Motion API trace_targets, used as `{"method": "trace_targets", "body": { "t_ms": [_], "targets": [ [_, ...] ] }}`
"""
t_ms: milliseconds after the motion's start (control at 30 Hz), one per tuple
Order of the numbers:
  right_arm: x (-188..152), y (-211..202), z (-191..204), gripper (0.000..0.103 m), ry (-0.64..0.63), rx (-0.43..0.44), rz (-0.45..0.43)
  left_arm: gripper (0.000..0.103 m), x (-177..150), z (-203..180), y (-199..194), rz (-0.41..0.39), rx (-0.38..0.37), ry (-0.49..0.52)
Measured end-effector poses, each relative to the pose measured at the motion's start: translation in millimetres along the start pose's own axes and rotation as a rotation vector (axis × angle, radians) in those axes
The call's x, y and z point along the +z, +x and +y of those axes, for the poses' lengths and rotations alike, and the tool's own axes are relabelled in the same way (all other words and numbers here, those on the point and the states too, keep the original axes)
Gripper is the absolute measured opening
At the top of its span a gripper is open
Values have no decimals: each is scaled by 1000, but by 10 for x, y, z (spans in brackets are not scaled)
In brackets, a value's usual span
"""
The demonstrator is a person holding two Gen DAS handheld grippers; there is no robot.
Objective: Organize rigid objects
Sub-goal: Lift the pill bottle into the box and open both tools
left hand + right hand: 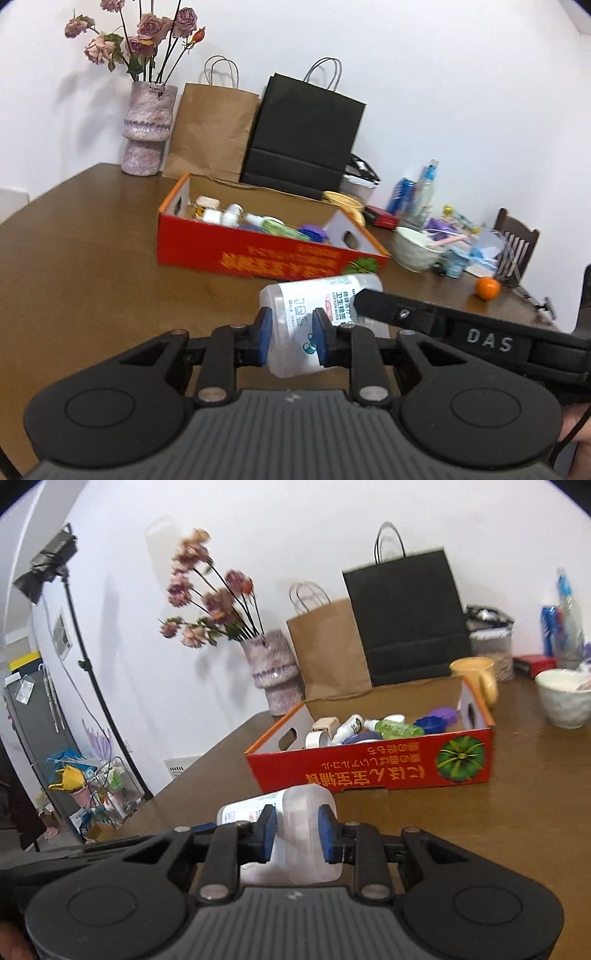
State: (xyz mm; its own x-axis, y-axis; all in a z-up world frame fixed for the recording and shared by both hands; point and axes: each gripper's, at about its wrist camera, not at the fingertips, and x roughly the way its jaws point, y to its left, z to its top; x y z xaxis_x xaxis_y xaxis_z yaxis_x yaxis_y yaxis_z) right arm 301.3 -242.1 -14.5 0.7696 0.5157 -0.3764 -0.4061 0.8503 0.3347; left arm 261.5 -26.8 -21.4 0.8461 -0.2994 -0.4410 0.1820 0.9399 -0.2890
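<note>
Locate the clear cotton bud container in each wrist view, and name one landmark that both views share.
Left wrist view: the cotton bud container lies at lower centre, clamped by the left gripper, with the right gripper's finger reaching in from the right.
Right wrist view: lower centre again, clamped by the right gripper, label end pointing left.
Shared landmark: the red cardboard box just behind the container.

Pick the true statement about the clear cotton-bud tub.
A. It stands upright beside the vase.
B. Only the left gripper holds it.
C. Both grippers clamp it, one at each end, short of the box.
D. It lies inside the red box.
C: the left gripper pinches one end of the tub and the right gripper the other, in front of the red box.
</note>
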Motion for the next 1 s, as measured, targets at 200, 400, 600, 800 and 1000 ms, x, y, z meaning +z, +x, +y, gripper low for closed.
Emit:
{"method": "trace_targets", "body": {
  "t_ms": [200, 400, 600, 800, 1000],
  "targets": [
    [-54, -520, 69, 24, -7, -21, -76, 24, -116, -228, -233, -4, -51, 11],
    [106, -495, -55, 24, -1, -42, -108, 24, 51, -353, -126, -46, -66, 34],
    [696, -135, -279, 24, -9, -40, -151, 24, 700, -428, 270, -99, -73, 72],
    [1420, 509, -651, 24, -14, -68, -177, 24, 1462, -440, 1013, -104, -71, 72],
    [1919, 1423, -1322, 24, 106, -69, -71, 24, 1934, -320, 2064, -28, -33, 85]
  ]
}}
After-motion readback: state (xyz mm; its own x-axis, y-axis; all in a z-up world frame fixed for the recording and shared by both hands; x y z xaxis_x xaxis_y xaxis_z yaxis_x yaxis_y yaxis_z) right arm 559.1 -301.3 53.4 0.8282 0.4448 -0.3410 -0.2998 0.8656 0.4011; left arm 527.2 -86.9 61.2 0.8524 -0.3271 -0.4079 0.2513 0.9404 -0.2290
